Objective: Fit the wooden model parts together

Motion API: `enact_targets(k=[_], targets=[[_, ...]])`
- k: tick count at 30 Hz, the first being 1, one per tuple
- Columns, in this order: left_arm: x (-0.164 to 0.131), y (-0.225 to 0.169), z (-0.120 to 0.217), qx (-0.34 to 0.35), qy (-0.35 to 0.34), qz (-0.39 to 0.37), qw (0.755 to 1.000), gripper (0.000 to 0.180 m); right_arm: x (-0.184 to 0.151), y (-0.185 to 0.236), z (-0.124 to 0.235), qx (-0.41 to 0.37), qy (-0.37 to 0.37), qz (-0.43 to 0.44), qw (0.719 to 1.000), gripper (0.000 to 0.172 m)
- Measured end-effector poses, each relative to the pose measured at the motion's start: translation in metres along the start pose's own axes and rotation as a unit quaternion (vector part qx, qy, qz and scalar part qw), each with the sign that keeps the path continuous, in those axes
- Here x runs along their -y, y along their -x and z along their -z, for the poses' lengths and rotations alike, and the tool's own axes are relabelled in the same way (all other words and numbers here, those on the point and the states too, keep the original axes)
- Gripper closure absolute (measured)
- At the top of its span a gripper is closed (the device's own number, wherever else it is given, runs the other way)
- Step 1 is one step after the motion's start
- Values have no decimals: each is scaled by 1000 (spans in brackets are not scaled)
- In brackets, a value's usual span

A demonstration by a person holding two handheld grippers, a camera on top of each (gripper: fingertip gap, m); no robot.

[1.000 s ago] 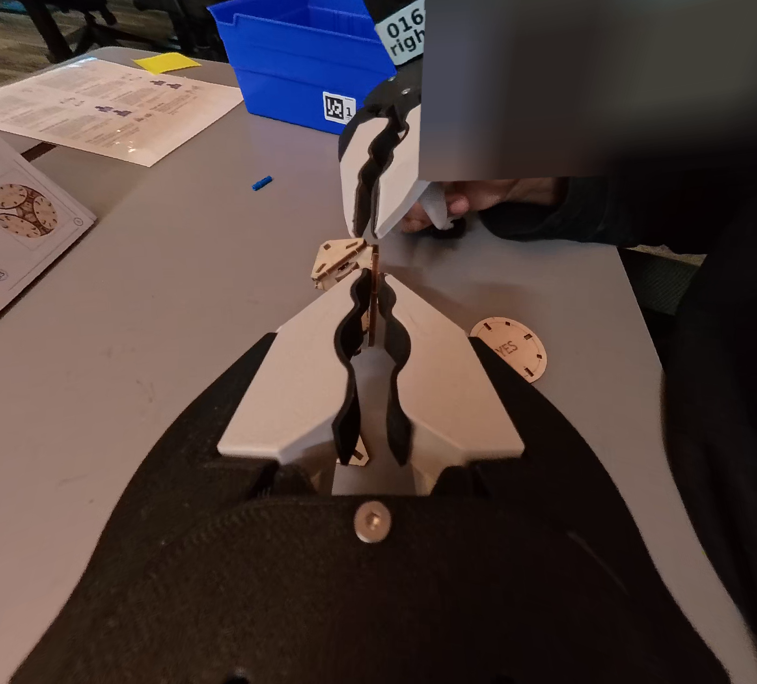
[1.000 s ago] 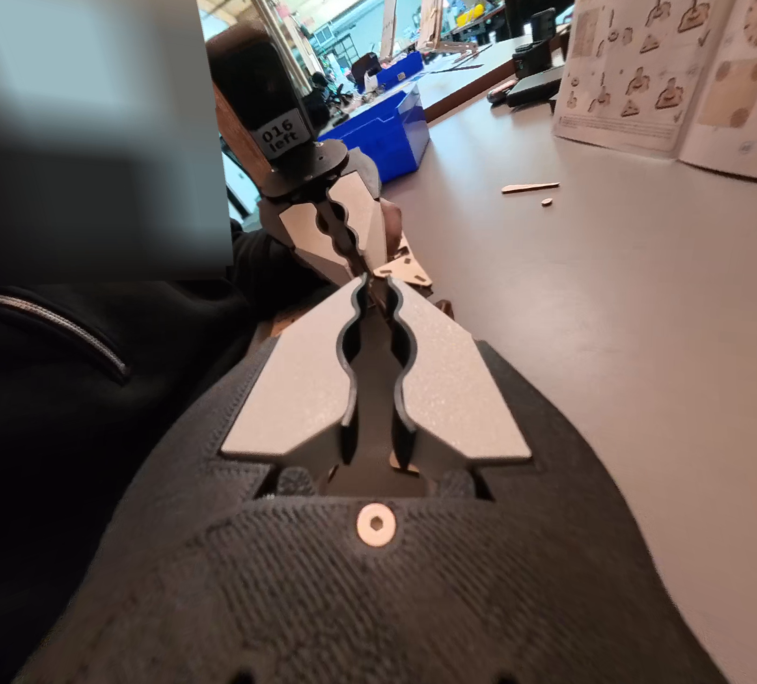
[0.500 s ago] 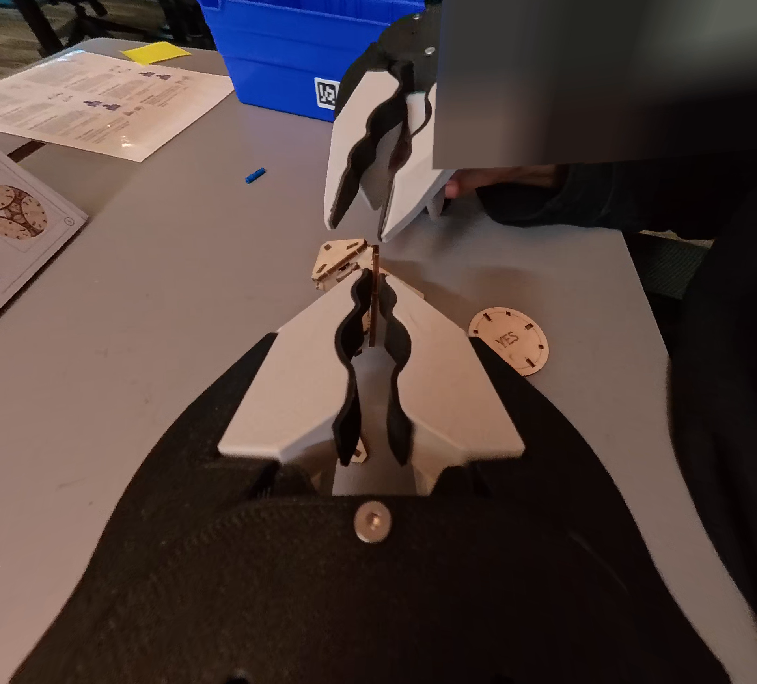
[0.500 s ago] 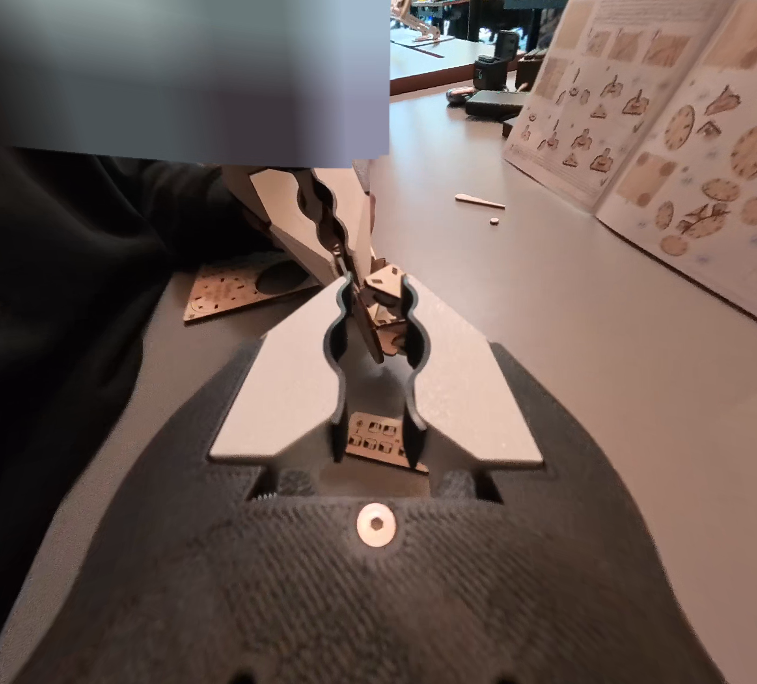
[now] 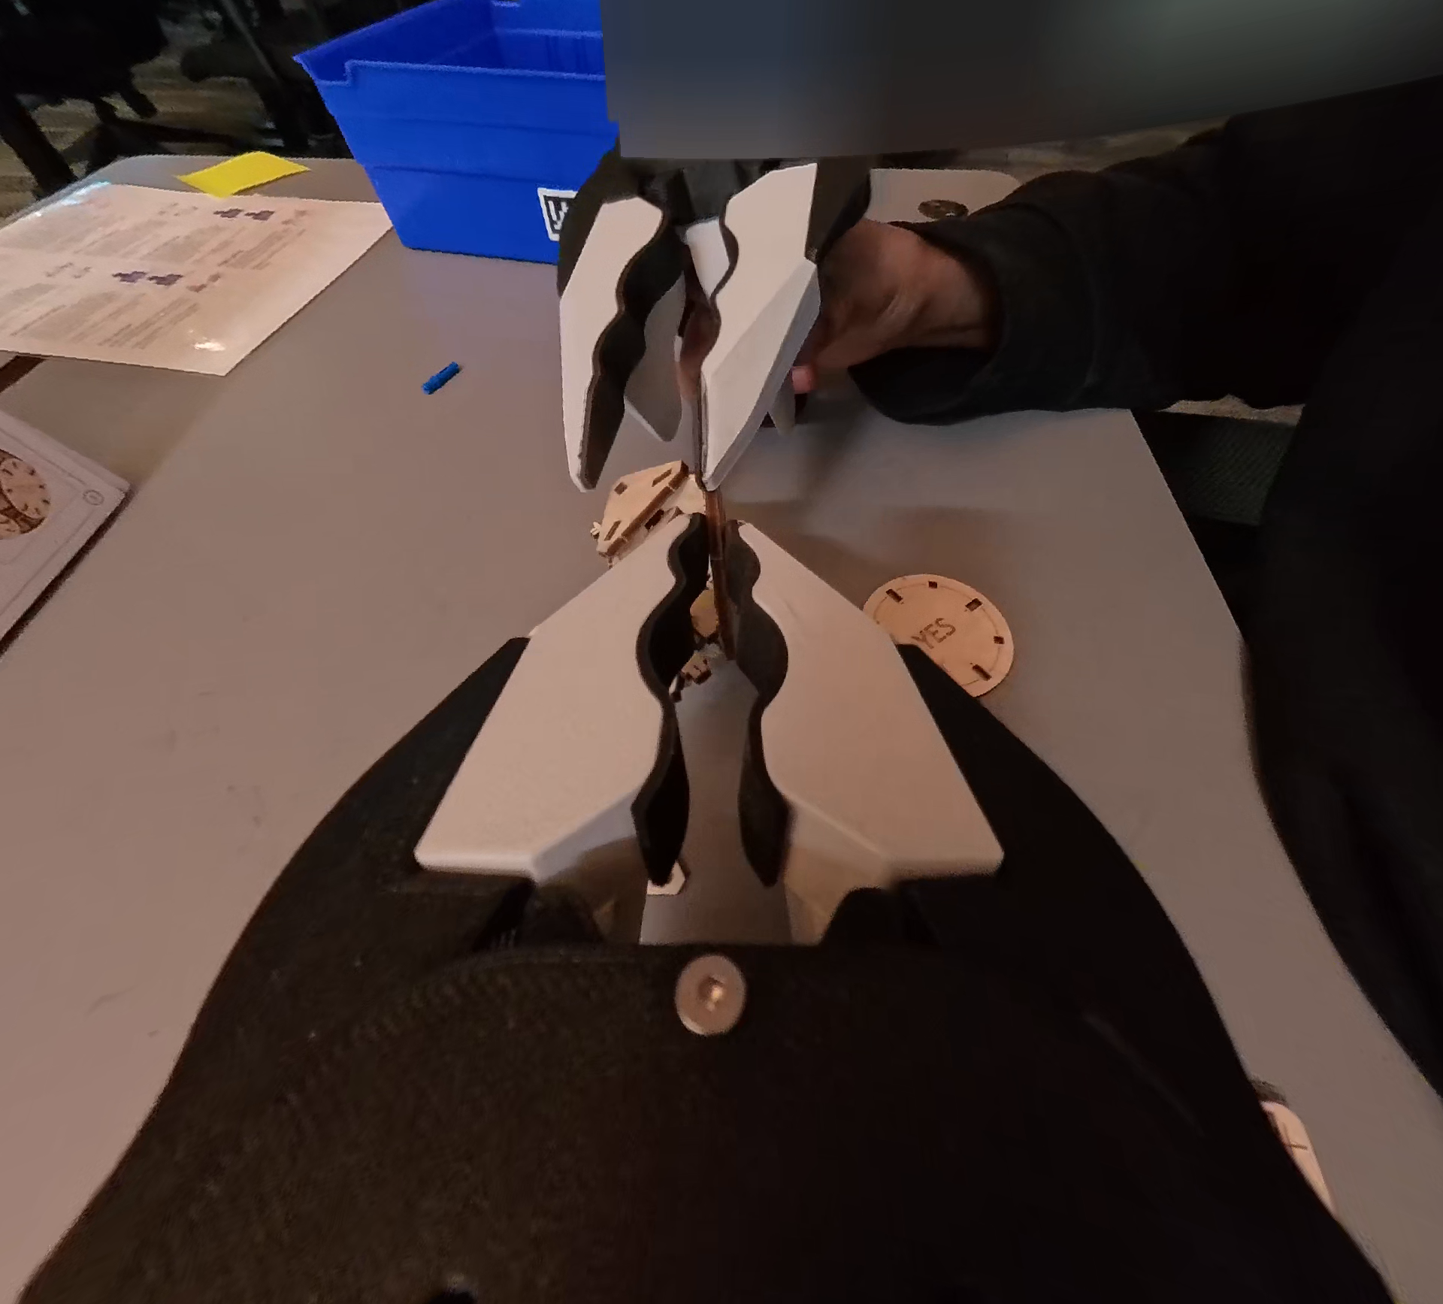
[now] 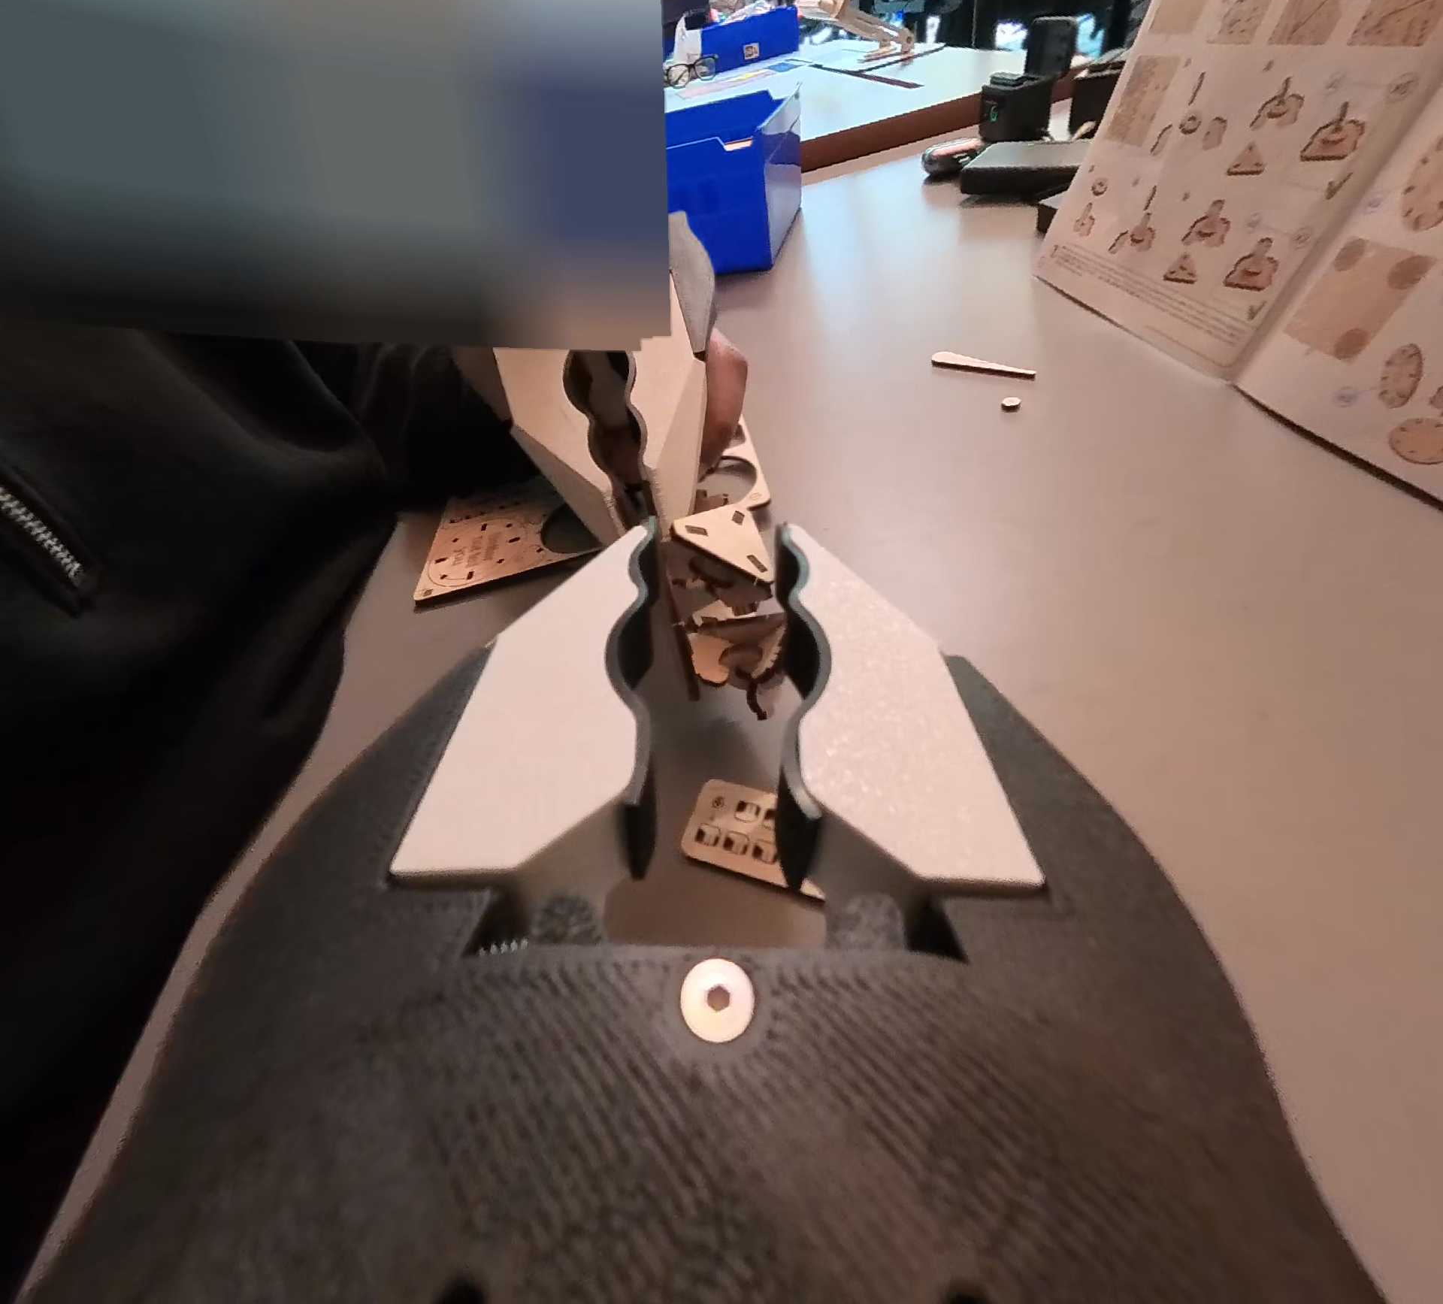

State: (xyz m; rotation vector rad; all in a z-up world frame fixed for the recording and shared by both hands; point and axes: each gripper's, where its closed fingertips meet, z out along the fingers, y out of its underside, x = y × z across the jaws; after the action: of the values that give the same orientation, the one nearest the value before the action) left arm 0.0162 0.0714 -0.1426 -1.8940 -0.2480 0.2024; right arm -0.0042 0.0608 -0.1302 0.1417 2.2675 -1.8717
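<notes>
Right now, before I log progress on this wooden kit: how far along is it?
Done: a small wooden assembly stands on the table. In hand: the left gripper pinches a thin wooden piece edge-on; the right gripper is open. Left: the round disc lies loose.

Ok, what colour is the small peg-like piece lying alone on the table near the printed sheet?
Blue: the small peg-like piece shows best in the left wrist view.

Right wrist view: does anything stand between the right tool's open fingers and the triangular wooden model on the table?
Yes. A thin wooden plate, clamped edge-on in the left tool, stands just inside the left finger of the right tool, beside the triangular wooden model. Nothing else visible intervenes.
</notes>
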Motion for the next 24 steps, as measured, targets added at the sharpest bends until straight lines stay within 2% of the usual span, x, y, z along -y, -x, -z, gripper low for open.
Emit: enact_targets(k=[9,20,22,24], targets=[[-3,0,-1,4,5,-8,1000,179,-3,-1,-1,3,9,-14,1000,146],[-10,8,-1,15,27,-13,999,179,-9,-8,-5,-38,33,0,999,150],[-7,12,0,21,19,2,1000,180,-3,-6,-5,-46,23,20,998,154],[2,18,2,32,1,32,999,180,7,-8,0,-57,-6,27,998,151]])
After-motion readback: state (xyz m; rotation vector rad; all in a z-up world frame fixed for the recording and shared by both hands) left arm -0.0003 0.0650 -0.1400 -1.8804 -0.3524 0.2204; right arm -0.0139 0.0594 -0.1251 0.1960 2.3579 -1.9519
